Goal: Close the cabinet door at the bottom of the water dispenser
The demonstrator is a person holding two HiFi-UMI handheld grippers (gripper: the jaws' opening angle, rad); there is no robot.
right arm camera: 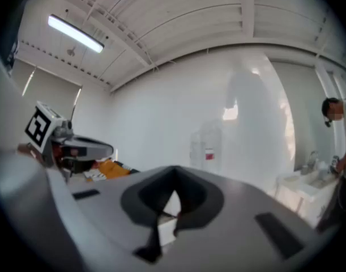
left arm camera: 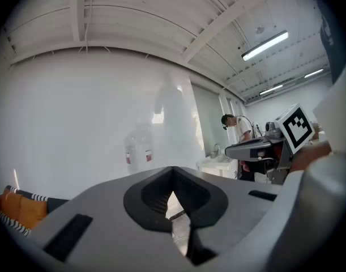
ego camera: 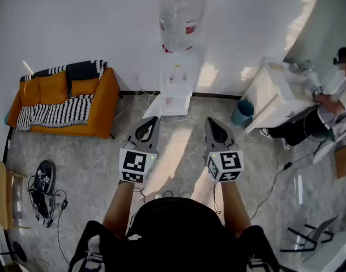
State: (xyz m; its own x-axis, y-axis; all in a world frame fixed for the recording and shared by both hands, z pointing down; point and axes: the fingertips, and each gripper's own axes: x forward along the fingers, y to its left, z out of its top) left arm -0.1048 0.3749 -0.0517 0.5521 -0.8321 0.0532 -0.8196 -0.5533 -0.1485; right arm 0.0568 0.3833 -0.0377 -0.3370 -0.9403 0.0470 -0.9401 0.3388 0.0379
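Observation:
The white water dispenser (ego camera: 177, 78) stands against the far wall with a clear bottle (ego camera: 183, 15) on top. Its bottom cabinet door (ego camera: 152, 107) hangs open, swung out to the left over the floor. My left gripper (ego camera: 151, 121) and right gripper (ego camera: 210, 122) are held level side by side, well short of the dispenser, both pointing at it. Both are shut with nothing between the jaws. The left gripper view has the closed jaws (left arm camera: 173, 172) below the faint bottle (left arm camera: 140, 146). The right gripper view has the closed jaws (right arm camera: 174, 172) below the bottle (right arm camera: 208, 144).
An orange sofa (ego camera: 65, 98) with striped cushions sits at the left. At the right are a blue bin (ego camera: 241, 112), a white table (ego camera: 277, 92) and a seated person (ego camera: 331, 103). Cables and black gear (ego camera: 43, 190) lie on the floor at the left.

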